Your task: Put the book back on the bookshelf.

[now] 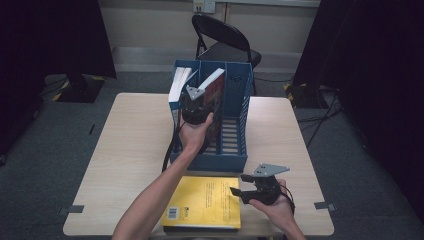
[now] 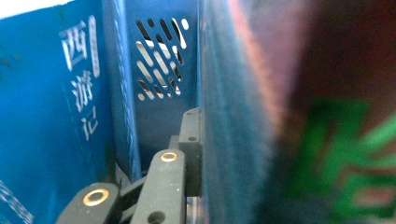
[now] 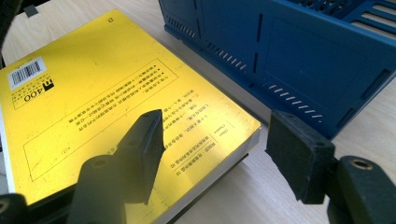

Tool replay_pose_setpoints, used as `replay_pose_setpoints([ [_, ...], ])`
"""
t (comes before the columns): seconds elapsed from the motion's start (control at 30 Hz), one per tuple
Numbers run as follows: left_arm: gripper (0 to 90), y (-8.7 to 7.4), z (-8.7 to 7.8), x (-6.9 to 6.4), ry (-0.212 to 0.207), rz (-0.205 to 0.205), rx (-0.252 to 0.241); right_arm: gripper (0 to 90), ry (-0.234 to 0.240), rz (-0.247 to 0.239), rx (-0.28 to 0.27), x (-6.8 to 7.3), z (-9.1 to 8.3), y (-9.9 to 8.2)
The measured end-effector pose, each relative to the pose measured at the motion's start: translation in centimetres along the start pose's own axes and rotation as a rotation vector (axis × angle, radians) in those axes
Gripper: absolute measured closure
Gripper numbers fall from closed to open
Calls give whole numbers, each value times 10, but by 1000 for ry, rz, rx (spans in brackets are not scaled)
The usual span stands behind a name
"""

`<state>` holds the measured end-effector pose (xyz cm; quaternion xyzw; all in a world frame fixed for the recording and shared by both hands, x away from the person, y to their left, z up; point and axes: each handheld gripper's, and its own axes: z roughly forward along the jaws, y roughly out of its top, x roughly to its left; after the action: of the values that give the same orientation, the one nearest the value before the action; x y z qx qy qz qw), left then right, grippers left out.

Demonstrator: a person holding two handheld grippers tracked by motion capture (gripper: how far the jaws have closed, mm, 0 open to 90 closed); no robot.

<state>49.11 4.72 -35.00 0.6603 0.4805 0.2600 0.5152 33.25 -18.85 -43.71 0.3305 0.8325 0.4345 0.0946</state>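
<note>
Standing on the wooden table (image 1: 130, 145): a blue file rack (image 1: 235, 159) with three compartments, a white book (image 1: 178, 84) already in the left one. Lying flat at the near edge, just before the rack: a yellow book (image 1: 205, 202). Leaning tilted in the middle compartment: a red book (image 1: 214, 86), being pinched by the left gripper (image 1: 196, 106), jaws pressed on its cover. Hovering with jaws spread beside the yellow book's right corner, touching nothing: the right gripper (image 1: 239, 186).

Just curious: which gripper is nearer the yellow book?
Right. The right gripper hangs open at the yellow book's right corner, jaws apart over it. The left gripper is farther off, up in the blue rack, gripping another book.
</note>
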Motion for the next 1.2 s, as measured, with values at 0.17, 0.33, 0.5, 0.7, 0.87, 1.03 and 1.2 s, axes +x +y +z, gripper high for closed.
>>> replay_pose_setpoints([
  [0.17, 745, -8, 0, 5, -28, -6, 16, 363, -5, 5, 4, -1, 1, 0],
  [0.33, 744, -14, -3, 5, -47, 24, 29, 363, -1, -2, 12, 1, 3, 0],
  [0.5, 741, -18, -9, 8, -71, 30, 42, 363, -3, -3, 12, 1, 3, 0],
  [0.7, 734, -22, -15, 7, -91, 64, 41, 363, -7, -7, 15, 3, 3, 0],
  [0.87, 721, -21, -21, 10, -111, 83, 61, 363, -6, -4, 20, 2, 5, 0],
  [1.03, 713, -21, -24, 11, -118, 89, 69, 363, -9, -6, 22, 2, 5, 0],
  [1.2, 709, -19, -33, 10, -134, 119, 99, 363, -8, -7, 31, 3, 6, 0],
])
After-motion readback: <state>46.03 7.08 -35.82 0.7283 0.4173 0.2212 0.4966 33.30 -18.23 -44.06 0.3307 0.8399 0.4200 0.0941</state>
